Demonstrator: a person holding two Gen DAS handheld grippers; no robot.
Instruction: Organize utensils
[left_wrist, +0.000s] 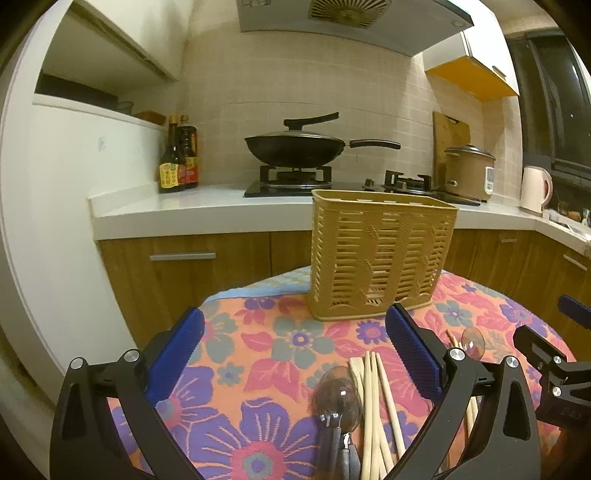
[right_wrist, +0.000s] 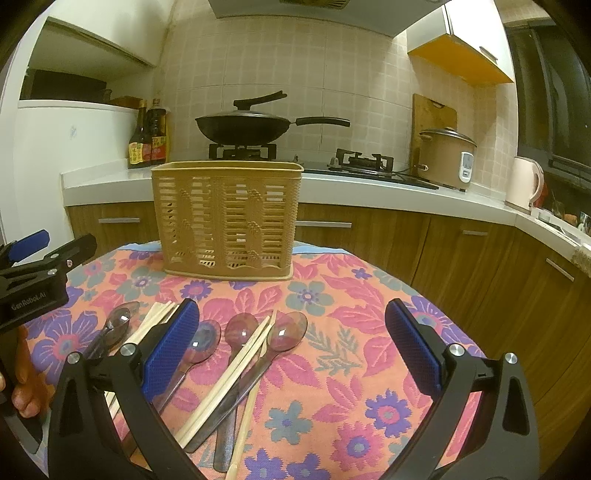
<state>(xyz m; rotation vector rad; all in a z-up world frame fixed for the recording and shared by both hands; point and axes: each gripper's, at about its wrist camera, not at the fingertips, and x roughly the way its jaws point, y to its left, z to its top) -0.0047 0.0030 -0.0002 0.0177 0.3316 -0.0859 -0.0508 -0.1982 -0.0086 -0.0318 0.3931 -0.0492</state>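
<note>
A tan slotted utensil basket (left_wrist: 380, 254) stands upright at the far side of the flowered tablecloth; it also shows in the right wrist view (right_wrist: 227, 221). Several translucent spoons (right_wrist: 286, 332) and pale wooden chopsticks (right_wrist: 236, 369) lie loose on the cloth in front of it. My left gripper (left_wrist: 295, 350) is open and empty, with spoons (left_wrist: 338, 395) and chopsticks (left_wrist: 373, 406) between its fingers. My right gripper (right_wrist: 291, 343) is open and empty above the spoons and chopsticks. The left gripper shows at the left edge of the right wrist view (right_wrist: 37, 266).
The small round table with its flowered cloth (right_wrist: 369, 369) stands before a kitchen counter (left_wrist: 166, 210). On the counter are sauce bottles (left_wrist: 179, 158), a black wok (left_wrist: 295, 147) on the stove, a rice cooker (left_wrist: 469, 171) and a kettle (left_wrist: 535, 188).
</note>
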